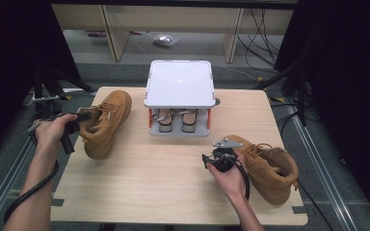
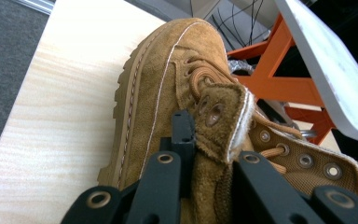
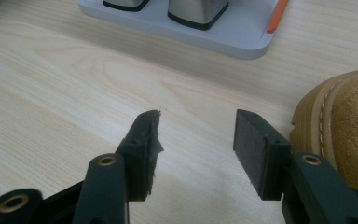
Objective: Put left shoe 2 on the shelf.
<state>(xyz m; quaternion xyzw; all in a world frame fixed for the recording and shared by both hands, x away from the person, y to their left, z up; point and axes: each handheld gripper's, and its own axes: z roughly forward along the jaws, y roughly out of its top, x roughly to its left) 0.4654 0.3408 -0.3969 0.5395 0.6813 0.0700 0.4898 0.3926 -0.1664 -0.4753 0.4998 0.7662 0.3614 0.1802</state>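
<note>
A tan suede lace-up boot [image 1: 108, 120] lies on the left of the wooden table [image 1: 164, 178], toe pointing away. My left gripper [image 1: 76, 124] is shut on the tongue and collar flap at this boot's opening. In the left gripper view the black jaws pinch that flap [image 2: 219, 116], with the gripper [image 2: 209, 154] low over the boot [image 2: 154, 79]. The matching second boot [image 1: 270, 166] rests at the right front. My right gripper [image 1: 216, 158] hovers just left of its toe, open and holding nothing; in the right gripper view the gripper [image 3: 196, 140] stands over bare wood beside the toe [image 3: 345, 126].
A grey two-level shoe rack [image 1: 179, 84] with orange posts stands at the back middle, with a pair of silvery shoes [image 1: 176, 120] on its lower shelf. Its base [image 3: 242, 42] lies ahead of the right gripper. Desk legs and cables are on the floor beyond the table.
</note>
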